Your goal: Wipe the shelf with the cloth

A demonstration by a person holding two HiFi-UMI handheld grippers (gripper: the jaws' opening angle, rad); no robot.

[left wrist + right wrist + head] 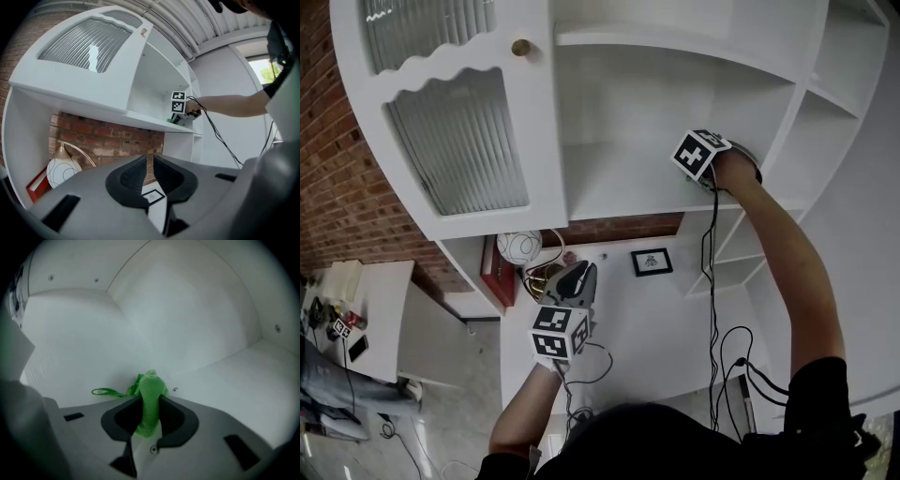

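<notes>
Cloth (149, 401), a green one, is pinched between the two jaws of the right gripper (149, 405). The jaws are closed on it from both sides. Its bunched end comes out past the jaw tips, and a thin green loop (105, 391) hangs out to the left. The bunched end reaches the white inner surface of the cabinet compartment, but we cannot tell how firmly it presses there. In the head view we see this gripper at the right end of the white shelf (619, 183), near the vertical divider (787, 122), with the arm stretched up to it and a black cable (711, 281) hanging down from it.

We hold the left gripper (150, 161) lower, well apart from the shelf. Its jaws are almost together, with only a thin slit between them, and they hold nothing. Beyond them we see the brick wall (117, 140) and a small framed picture (652, 262). Left of the shelf stands a cabinet door with ribbed glass (459, 150) and a brass knob (521, 47). Below it is a round white lamp (518, 247) beside a red box (495, 272).
</notes>
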